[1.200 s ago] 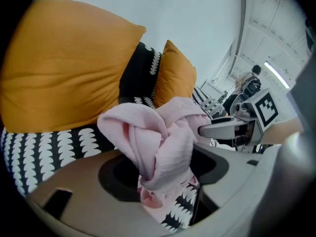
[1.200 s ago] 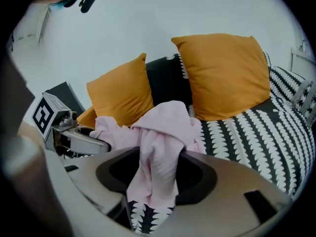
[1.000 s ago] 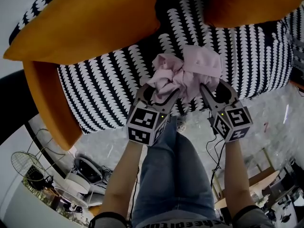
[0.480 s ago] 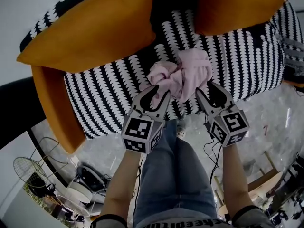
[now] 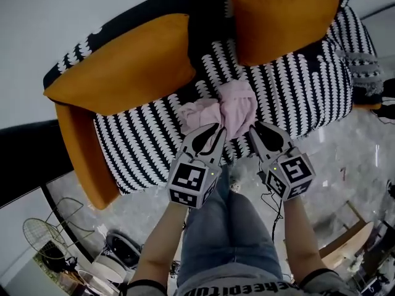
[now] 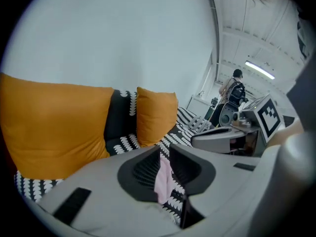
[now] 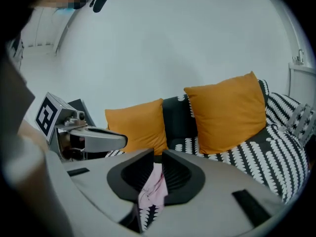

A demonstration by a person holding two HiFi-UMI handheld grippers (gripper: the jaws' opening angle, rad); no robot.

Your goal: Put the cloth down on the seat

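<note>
While both tools have hold of it, the pink cloth (image 5: 225, 106) sits bunched between them over the front part of the black-and-white seat (image 5: 296, 97), in front of the 2 orange cushions (image 5: 123, 66). The left gripper (image 5: 210, 131) has just been closing its jaws, and its own view shows them pinched on a hanging pink fold, with the patterned seat showing below it. The right gripper (image 5: 256, 131) has just been closing too, and clamps a second fold the same way. Whether the bulk of the cloth touches the seat cannot be told from the head view. By my reading the task is at its start: the cloth is gripped at 2 points but not yet laid down. What seems left is to bring it down onto the seat, open both sets of jaws and draw the grippers clear.
</note>
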